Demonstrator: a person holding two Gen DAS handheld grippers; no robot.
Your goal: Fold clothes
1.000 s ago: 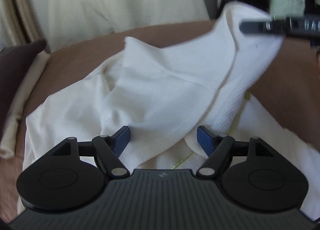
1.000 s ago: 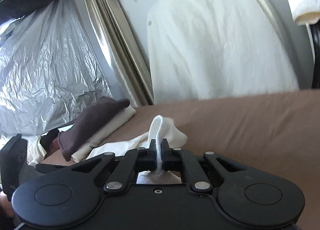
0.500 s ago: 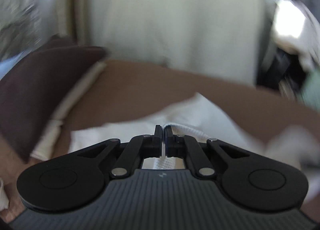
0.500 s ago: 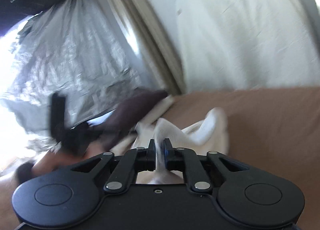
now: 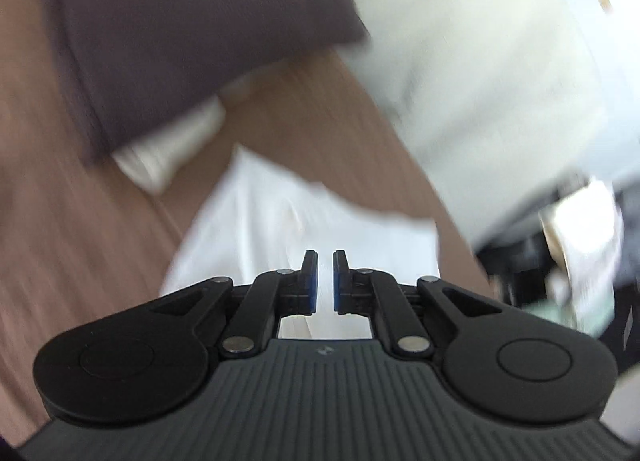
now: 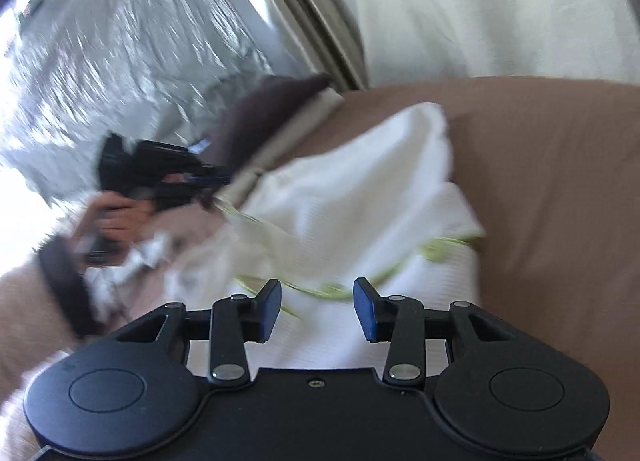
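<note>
While my right hand-held gripper (image 6: 316,309) spreads its jaws over the white garment (image 6: 360,197), I see nothing clamped between its blue pads: the cloth lies loose just beyond and beneath them, a thin green trim (image 6: 452,243) running across the weave. Ahead of that, the garment spreads in a rumpled heap on the brown bed surface (image 6: 552,165), one edge doubled over but nothing square yet. Off to the left of this gripper I see my left hand-held gripper (image 6: 218,181), held in a hand (image 6: 120,217), at the garment's far edge beside a dark brown folded item (image 6: 264,109) resting on a cream one. From its own blurred view, the left hand-held gripper (image 5: 325,275) is drawn nearly together with white fabric (image 5: 304,221) in the slim gap, apparently pinched. I judge the fold barely begun: one corner is held, and flattening, folding and stacking with the finished pile remain.
</note>
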